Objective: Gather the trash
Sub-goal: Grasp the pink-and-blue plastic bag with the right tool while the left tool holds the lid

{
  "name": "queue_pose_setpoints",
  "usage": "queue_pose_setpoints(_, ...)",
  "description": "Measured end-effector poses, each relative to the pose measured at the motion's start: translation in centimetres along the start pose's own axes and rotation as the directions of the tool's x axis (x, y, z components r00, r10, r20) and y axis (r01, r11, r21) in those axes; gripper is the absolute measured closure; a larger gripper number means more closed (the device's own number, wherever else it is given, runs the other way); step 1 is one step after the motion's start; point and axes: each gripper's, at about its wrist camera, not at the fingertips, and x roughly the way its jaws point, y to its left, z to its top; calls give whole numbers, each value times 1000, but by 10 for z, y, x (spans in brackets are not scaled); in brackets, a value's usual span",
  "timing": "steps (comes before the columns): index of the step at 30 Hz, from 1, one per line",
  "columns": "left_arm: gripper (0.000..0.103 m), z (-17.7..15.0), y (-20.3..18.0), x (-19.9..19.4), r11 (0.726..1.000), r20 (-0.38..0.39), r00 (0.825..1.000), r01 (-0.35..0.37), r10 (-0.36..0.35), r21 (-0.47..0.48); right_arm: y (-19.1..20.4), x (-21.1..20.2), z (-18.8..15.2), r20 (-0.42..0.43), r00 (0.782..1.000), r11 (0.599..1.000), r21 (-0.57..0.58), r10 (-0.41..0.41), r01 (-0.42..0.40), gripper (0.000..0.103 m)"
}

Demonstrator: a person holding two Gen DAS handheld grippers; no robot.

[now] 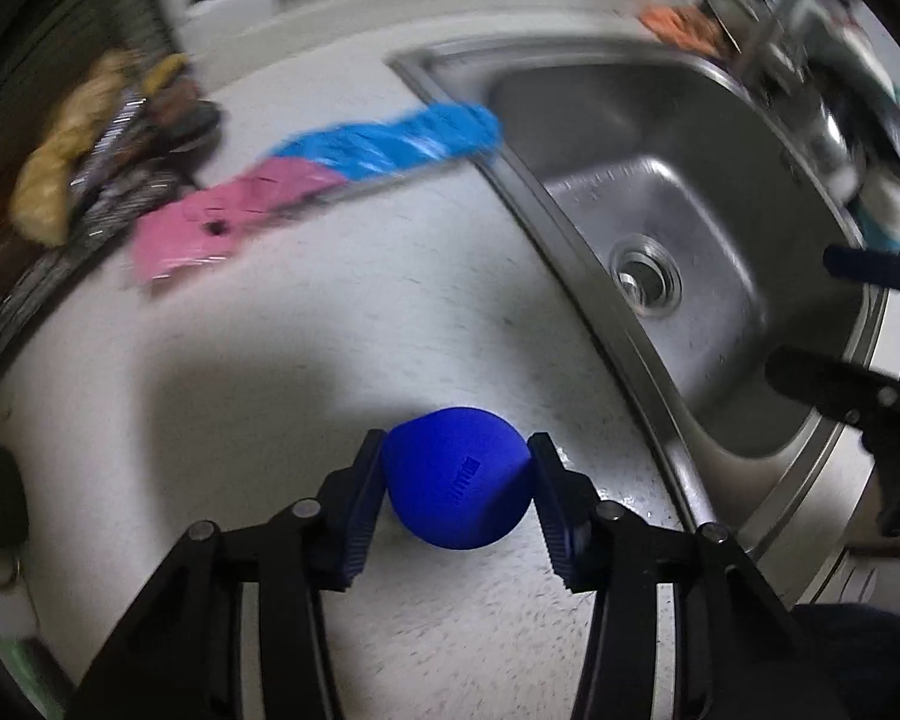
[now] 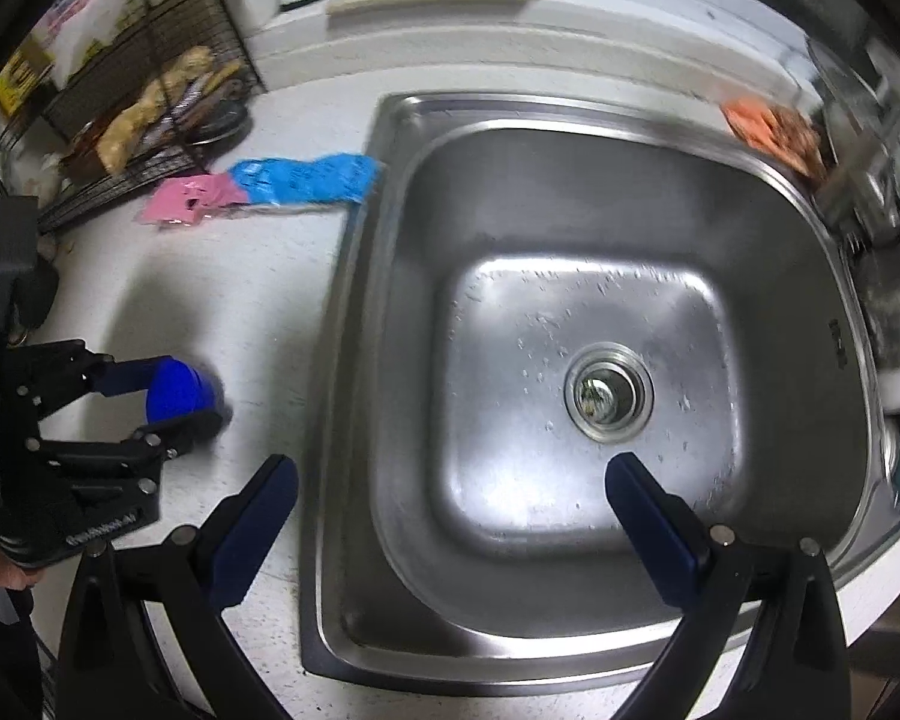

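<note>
A: So our left gripper (image 1: 457, 483) is pointed steeply down, pads squeezing both sides of the blue ball (image 1: 459, 477).

B: Yep, and our right gripper (image 2: 450, 498) is aimed down too, jaws wide apart, holding nothing.

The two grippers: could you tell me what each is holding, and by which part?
The left gripper clamps the blue cup across its sides; the right gripper holds nothing.

A round blue cap (image 1: 459, 477), perhaps a bottle lid, sits clamped just above the speckled countertop (image 1: 270, 390).
</note>
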Motion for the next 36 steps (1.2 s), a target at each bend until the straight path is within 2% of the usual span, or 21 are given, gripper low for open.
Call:
queue_pose_setpoints(7, 59, 2, 47, -38, 990, 64, 997, -23, 32, -139, 31, -3, 36, 31, 999, 991, -135, 31, -27, 0)
queue_pose_setpoints(13, 59, 5, 85, -61, 967, 110, 991, -42, 72, -253, 68, 3, 76, 44, 996, 958, -279, 81, -66, 0)
queue_pose_setpoints(16, 59, 7, 99, -62, 954, 108, 990, -57, 93, -293, 88, 9, 92, 32, 994, 935, -344, 106, -89, 0)
queue_pose_setpoints(25, 59, 7, 126, -48, 920, 88, 992, -51, 92, -389, 136, 53, 132, -33, 989, 842, -521, 143, -139, 1)
queue_pose_setpoints(31, 59, 9, 138, -28, 910, 51, 995, -60, 88, -410, 160, 83, 146, -53, 992, 769, -628, 116, -124, 1)
queue_pose_setpoints(36, 59, 15, 145, -15, 908, 35, 997, -53, 74, -416, 165, 105, 157, -108, 985, 764, -621, 135, -173, 2)
